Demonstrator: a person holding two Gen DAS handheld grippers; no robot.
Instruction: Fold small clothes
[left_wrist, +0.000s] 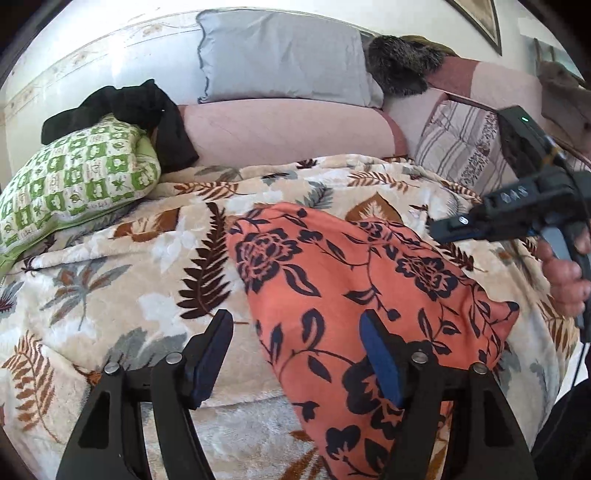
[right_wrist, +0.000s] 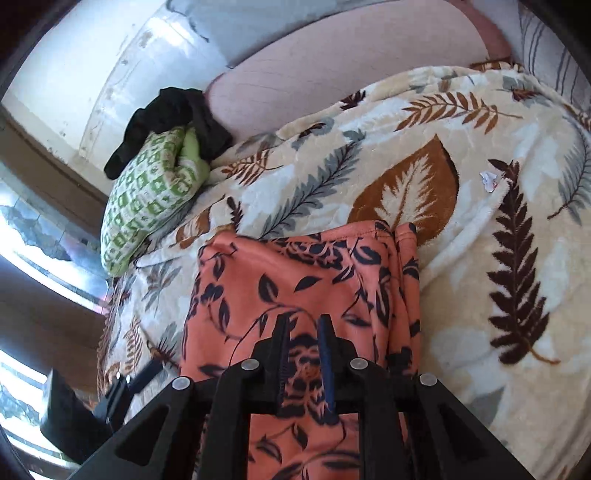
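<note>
An orange garment with a dark floral print (left_wrist: 351, 295) lies folded on a leaf-patterned blanket (left_wrist: 122, 295). My left gripper (left_wrist: 295, 354) is open, just above the garment's near left edge, and holds nothing. The right gripper's body (left_wrist: 517, 214) shows at the right of the left wrist view, held in a hand. In the right wrist view the garment (right_wrist: 295, 280) lies under my right gripper (right_wrist: 303, 332). Its fingers stand a narrow gap apart over the cloth and I cannot tell whether they pinch it.
A green and white patterned pillow (left_wrist: 74, 184) with a black garment (left_wrist: 122, 107) on it lies at the left. A grey cushion (left_wrist: 284, 55) and a pink bolster (left_wrist: 288, 129) stand behind. A striped pillow (left_wrist: 461, 144) is at the right.
</note>
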